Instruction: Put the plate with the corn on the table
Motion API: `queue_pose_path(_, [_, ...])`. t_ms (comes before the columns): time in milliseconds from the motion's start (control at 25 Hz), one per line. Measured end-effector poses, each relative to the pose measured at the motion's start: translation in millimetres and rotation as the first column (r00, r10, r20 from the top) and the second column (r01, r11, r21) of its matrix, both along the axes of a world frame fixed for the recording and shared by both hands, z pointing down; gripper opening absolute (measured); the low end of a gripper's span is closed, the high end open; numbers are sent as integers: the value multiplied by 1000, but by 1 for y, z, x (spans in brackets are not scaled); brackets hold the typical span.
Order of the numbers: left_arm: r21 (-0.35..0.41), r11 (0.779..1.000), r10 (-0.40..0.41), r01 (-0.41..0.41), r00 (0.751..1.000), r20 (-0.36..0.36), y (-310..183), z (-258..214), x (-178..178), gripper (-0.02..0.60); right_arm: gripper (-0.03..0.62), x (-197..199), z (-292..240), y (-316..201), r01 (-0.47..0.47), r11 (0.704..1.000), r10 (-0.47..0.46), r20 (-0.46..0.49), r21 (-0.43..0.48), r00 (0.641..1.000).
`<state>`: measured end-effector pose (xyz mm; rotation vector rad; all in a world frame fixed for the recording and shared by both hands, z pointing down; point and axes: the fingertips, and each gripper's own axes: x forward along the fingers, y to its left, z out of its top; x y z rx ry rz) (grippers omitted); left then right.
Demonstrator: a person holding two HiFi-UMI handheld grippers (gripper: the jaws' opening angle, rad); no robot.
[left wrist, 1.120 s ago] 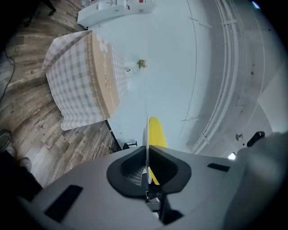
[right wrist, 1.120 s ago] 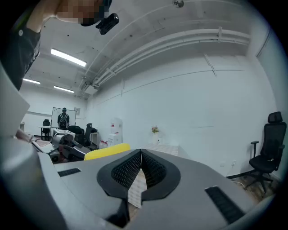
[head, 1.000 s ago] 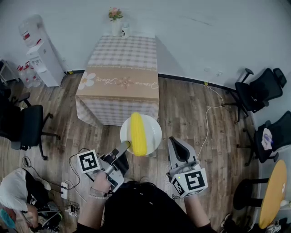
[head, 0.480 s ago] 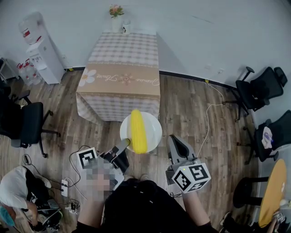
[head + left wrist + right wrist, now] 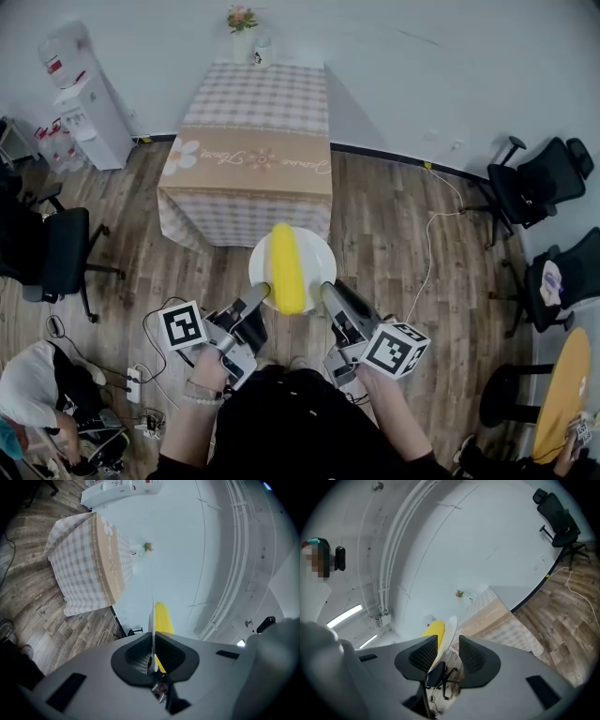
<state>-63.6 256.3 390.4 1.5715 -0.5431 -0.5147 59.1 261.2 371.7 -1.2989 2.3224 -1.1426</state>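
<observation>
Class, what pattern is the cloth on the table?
The tablecloth is pale checked, with a tan band; head view.

Desk (image 5: 246, 202) in a checked cloth, beige flower-print runner (image 5: 248, 166) across it, far end against the wall. On its far edge a vase of flowers (image 5: 241, 28), small white cup (image 5: 262, 56) just beside it. Wood plank floor (image 5: 384, 225) carries the desk, a water dispenser (image 5: 82, 111) left of it, black office chair (image 5: 52, 258) at left, another office chair (image 5: 534, 183) at right, white cable (image 5: 429, 246), power strip (image 5: 131, 392)
</observation>
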Motion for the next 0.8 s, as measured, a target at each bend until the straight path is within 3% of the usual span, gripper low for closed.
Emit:
queue_pose_path(240, [8, 1000, 7, -7, 1000, 6, -2, -1, -1, 25, 101, -11, 4, -2, 11, 1000, -10, 34, -17, 999])
queue_pose_path(800, [21, 999, 33, -33, 999, 4, -5, -1, -17, 25, 101, -26, 4, -2, -38, 999, 39, 50, -16, 998])
